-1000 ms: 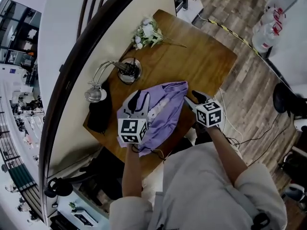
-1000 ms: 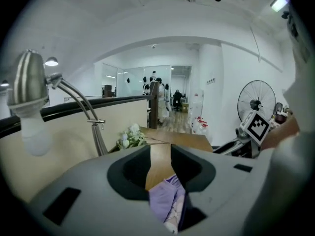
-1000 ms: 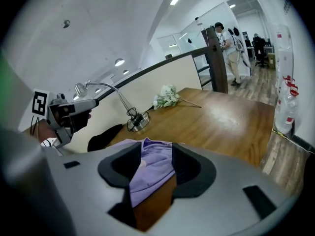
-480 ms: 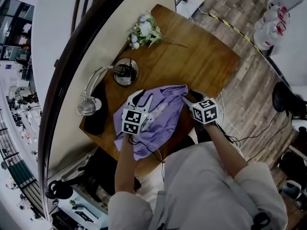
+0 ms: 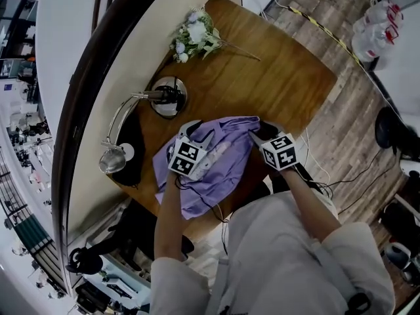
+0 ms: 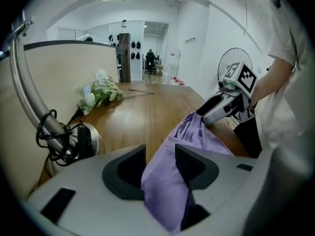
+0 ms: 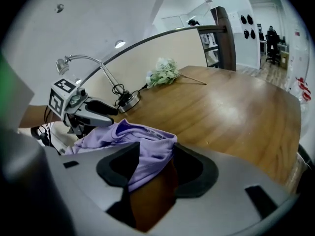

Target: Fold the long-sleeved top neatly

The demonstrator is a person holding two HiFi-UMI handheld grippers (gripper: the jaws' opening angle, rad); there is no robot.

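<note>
There is one purple long-sleeved top [image 5: 216,172], lying bunched on the near half of one wooden worktop [image 5: 269,77], and two hand-held grippers are working at it. The left hand-held gripper [image 5: 191,131] is opening its jaws with a fold of the top filling the gap between the pads. The right hand-held gripper [image 5: 260,133] is also opening; a ribbed edge of the top is lying against one pad, with bare wood showing beside the other, so it is not clamping anything.

Also on the worktop are one desk lamp [image 5: 167,98], one bunch of white flowers [image 5: 192,37] and one black object [image 5: 134,146] at the left edge.

The head view is showing the whole layout and the person's sleeves. Only the left gripper view is showing a standing fan [image 6: 232,65] and a bright white room with a doorway; only the right gripper view is showing the lamp's arm arching over its cabled base.

A curved beige partition [image 5: 98,77] is running along the worktop's left side, and the floor [image 5: 341,130] is wood plank.
</note>
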